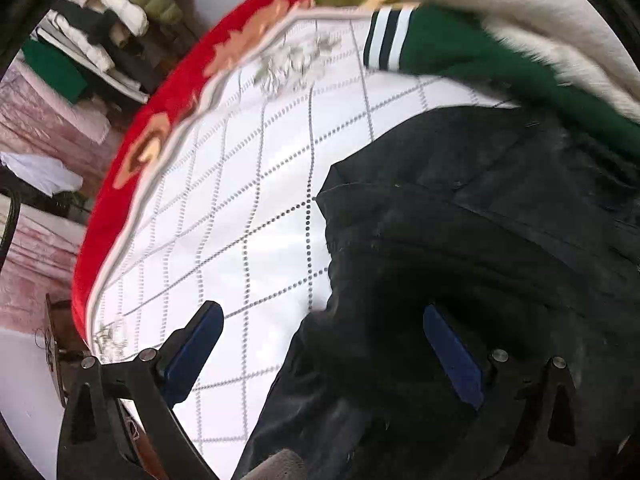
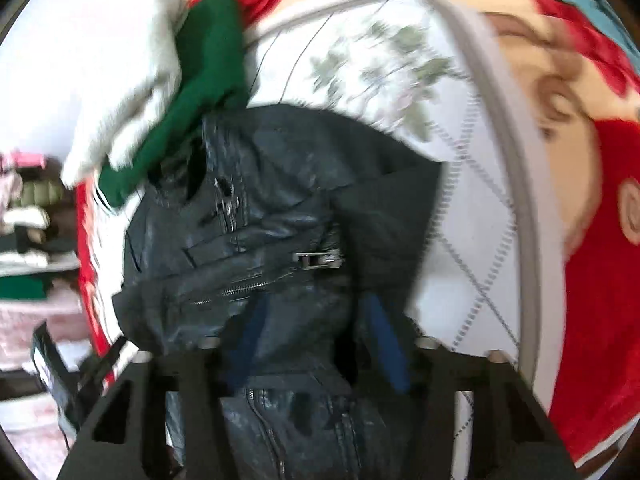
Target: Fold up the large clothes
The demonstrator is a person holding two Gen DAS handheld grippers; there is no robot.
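A black leather jacket (image 1: 480, 240) with zips lies crumpled on a white quilted mat (image 1: 240, 200). It also shows in the right wrist view (image 2: 260, 200). My left gripper (image 1: 320, 320) is open, its blue fingers (image 1: 192, 344) spread wide, one over the mat and one over the jacket. My right gripper (image 2: 316, 320) has its blue fingers (image 2: 384, 340) partly closed with a fold of the jacket bunched between them.
A green garment with striped cuff (image 1: 460, 52) and a white fleecy one (image 1: 520, 12) lie beyond the jacket. The mat lies on a red flowered blanket (image 1: 132, 152). A pile of clothes (image 1: 100, 32) lies past the bed's edge at the left.
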